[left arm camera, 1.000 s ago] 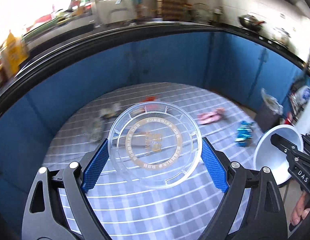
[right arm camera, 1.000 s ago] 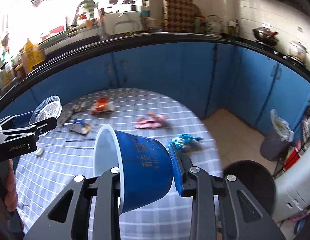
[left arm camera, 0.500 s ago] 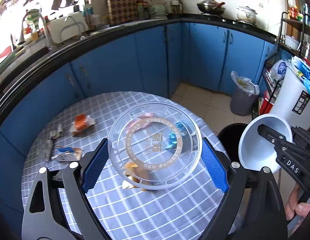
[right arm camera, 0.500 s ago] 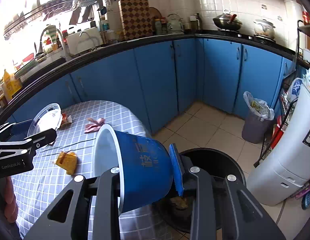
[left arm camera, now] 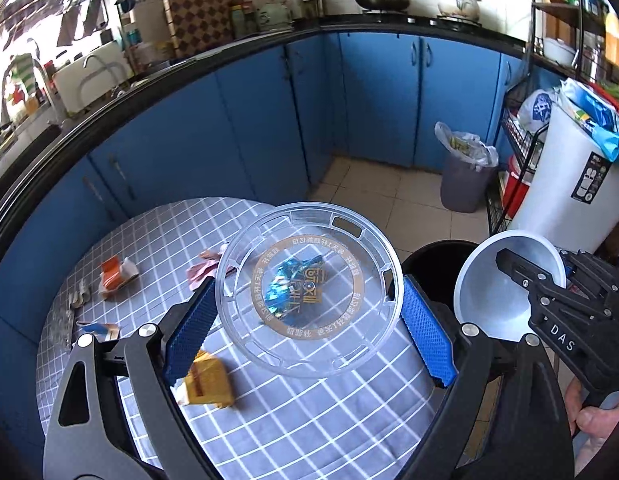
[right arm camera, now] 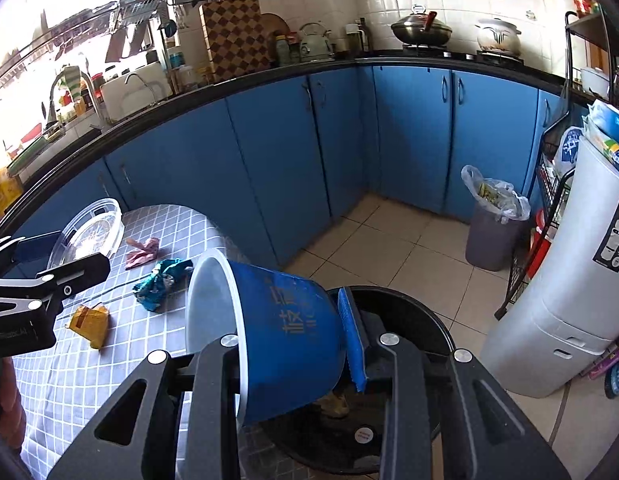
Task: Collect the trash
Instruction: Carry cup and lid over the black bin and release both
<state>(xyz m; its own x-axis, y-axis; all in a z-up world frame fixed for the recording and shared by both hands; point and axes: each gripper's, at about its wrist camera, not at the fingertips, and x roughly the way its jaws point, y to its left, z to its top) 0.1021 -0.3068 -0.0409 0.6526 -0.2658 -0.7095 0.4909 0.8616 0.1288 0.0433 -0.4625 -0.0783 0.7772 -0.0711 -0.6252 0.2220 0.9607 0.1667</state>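
My left gripper (left arm camera: 309,328) is shut on a clear round plastic lid (left arm camera: 309,292) with gold print, held above the checked table (left arm camera: 309,412). My right gripper (right arm camera: 293,340) is shut on a blue paper bowl (right arm camera: 285,336) with a white inside, tilted on its side over the black trash bin (right arm camera: 405,320). The bowl also shows at the right of the left wrist view (left arm camera: 505,280), and the lid at the left of the right wrist view (right arm camera: 89,232). On the table lie a blue foil wrapper (right arm camera: 161,276), a pink wrapper (right arm camera: 141,252), a yellow packet (right arm camera: 89,320) and an orange packet (left arm camera: 113,276).
The black bin (left arm camera: 433,256) stands at the table's right edge. A grey bin with a plastic liner (right arm camera: 493,224) stands on the tiled floor by the blue cabinets (right arm camera: 309,152). A tall white bin (right arm camera: 569,280) and a wire rack are at the right.
Both grippers have swung right with their loads. The right gripper with the bowl has moved from over the table to over the black bin. The lid has followed toward the table's right edge.
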